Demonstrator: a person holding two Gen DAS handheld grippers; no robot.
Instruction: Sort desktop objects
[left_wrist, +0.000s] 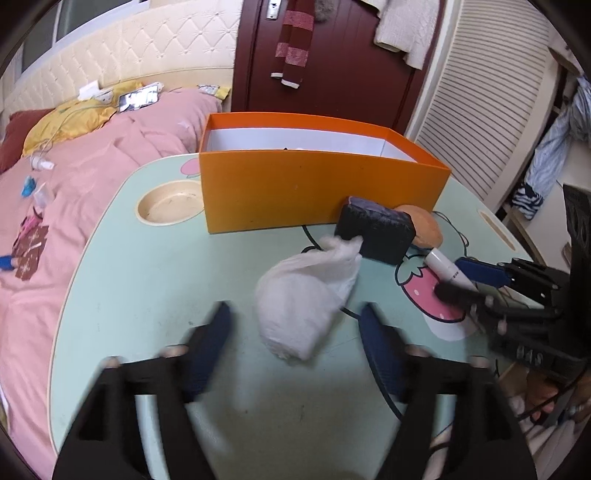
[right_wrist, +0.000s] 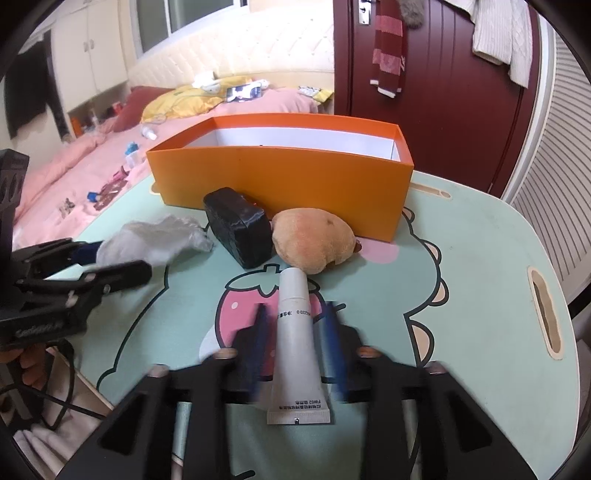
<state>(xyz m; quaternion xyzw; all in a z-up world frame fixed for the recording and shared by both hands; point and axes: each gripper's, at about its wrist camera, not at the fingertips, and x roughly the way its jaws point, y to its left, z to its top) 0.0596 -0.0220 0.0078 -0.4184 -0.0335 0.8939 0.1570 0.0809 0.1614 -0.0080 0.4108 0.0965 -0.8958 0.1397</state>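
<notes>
A crumpled white plastic bag lies on the mint-green table between the blue fingers of my left gripper, which is open; neither pad touches the bag. A white tube lies lengthwise between the blurred blue fingers of my right gripper, and both pads sit against its sides. Beyond the tube, a black pouch and a tan plush toy rest against the front wall of an open orange box. The left wrist view also shows the box, pouch and tube.
The table has a round cup recess at its far left and a slot handle at its right edge. A pink bed strewn with small items borders the table's left side. A dark red door stands behind the box.
</notes>
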